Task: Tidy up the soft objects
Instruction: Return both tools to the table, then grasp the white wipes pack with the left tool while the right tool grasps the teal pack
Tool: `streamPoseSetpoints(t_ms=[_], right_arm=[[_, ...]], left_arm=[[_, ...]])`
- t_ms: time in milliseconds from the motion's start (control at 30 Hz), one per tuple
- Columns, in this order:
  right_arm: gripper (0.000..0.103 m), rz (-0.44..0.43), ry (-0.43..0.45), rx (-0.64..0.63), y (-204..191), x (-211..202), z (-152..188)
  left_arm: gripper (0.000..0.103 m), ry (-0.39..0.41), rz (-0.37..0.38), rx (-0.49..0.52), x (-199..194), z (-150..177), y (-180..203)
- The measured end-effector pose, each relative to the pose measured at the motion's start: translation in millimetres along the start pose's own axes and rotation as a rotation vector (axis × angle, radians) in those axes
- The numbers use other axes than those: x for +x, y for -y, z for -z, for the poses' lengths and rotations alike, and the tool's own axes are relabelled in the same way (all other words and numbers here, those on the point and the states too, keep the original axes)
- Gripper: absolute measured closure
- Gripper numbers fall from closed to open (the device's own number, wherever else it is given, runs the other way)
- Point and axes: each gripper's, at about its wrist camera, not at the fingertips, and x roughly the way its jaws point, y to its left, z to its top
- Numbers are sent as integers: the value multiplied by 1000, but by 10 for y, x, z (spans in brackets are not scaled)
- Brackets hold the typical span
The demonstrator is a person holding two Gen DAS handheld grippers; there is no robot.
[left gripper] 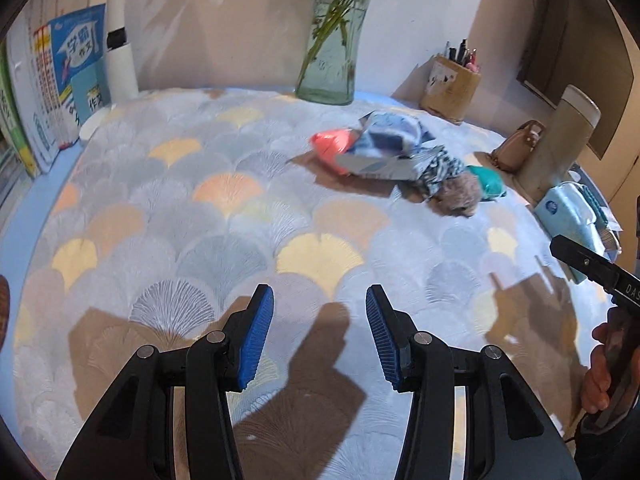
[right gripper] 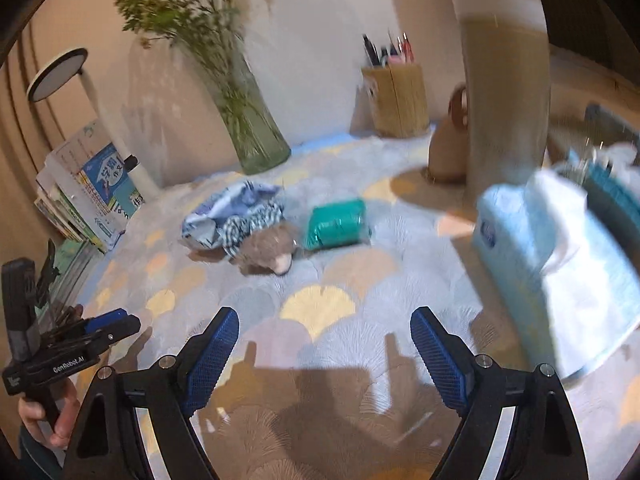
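A small heap of soft things lies at the far right of the patterned tablecloth (left gripper: pixel 224 216). It holds a red pouch (left gripper: pixel 332 146), a crumpled blue-white cloth (left gripper: pixel 390 136) (right gripper: pixel 224 216), a checked cloth (left gripper: pixel 440 168) (right gripper: pixel 256 220), a brown plush toy (left gripper: pixel 460 194) (right gripper: pixel 268 248) and a teal roll (left gripper: pixel 488 184) (right gripper: pixel 336 224). My left gripper (left gripper: pixel 319 300) hovers open over bare cloth, well short of the heap. My right gripper (right gripper: pixel 325 320) is wide open with nothing between its pads, also short of the plush and the roll. Each gripper shows at the edge of the other's view.
A glass vase with green stems (left gripper: pixel 328 60) (right gripper: pixel 256 132) stands at the back. A wooden pen holder (left gripper: pixel 450 92) (right gripper: pixel 396 100), a tall beige flask (left gripper: pixel 560 140) (right gripper: pixel 504 88), a small brown bag (left gripper: pixel 516 148) and a blue tissue pack (left gripper: pixel 568 208) (right gripper: pixel 560 260) crowd the right. Books (left gripper: pixel 60 80) lean at the left.
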Motion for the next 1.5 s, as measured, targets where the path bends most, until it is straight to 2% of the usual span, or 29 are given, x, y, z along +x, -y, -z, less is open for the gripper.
streamPoseSetpoints(t_ms=[67, 133, 233, 433, 533, 567, 667, 700, 733, 800, 900, 1000, 1100, 1200, 1400, 1500], right_arm=[[16, 11, -18, 18, 57, 56, 18], [16, 12, -30, 34, 88, 98, 14], [16, 25, -69, 60, 149, 184, 14], [16, 51, -109, 71, 139, 234, -25], [16, -95, -204, 132, 84, 303, -92], [16, -144, -210, 154, 51, 316, -155], [16, -123, -231, 181, 35, 453, -335], [19, -115, -236, 185, 42, 522, -394], [28, -112, -234, 183, 42, 576, -439], [36, -90, -237, 164, 33, 702, -532], [36, -29, -244, 185, 95, 856, -612], [36, -64, -218, 212, 197, 929, -691], [31, -117, -204, 273, 351, 1009, -781], [31, -142, -188, 301, 413, 1120, -893], [31, -44, -152, 197, 260, 1227, -988], [31, -5, -113, 166, 222, 1253, -975]], left_arm=[[57, -18, -8, -9, 79, 35, -8], [57, 14, -18, 19, 27, 41, 49], [57, 1, -29, 41, 43, 61, 84], [57, 1, -22, 39, -59, 3, 97], [57, 47, -7, 95, -286, -187, 231], [57, 65, -7, 114, -347, -268, 282], [57, 113, 36, 159, -445, -600, 445], [57, 116, 58, 163, -411, -704, 471], [57, 107, 75, 168, -306, -827, 490], [57, 87, 53, 166, -110, -956, 494], [57, 59, 75, 167, 205, -1084, 510], [57, 8, 96, 188, 521, -1168, 533], [57, -17, 117, 208, 678, -1189, 573], [57, -24, 129, 236, 767, -1181, 616], [54, -43, 160, 235, 873, -1166, 626], [47, -73, 172, 221, 980, -1152, 655]])
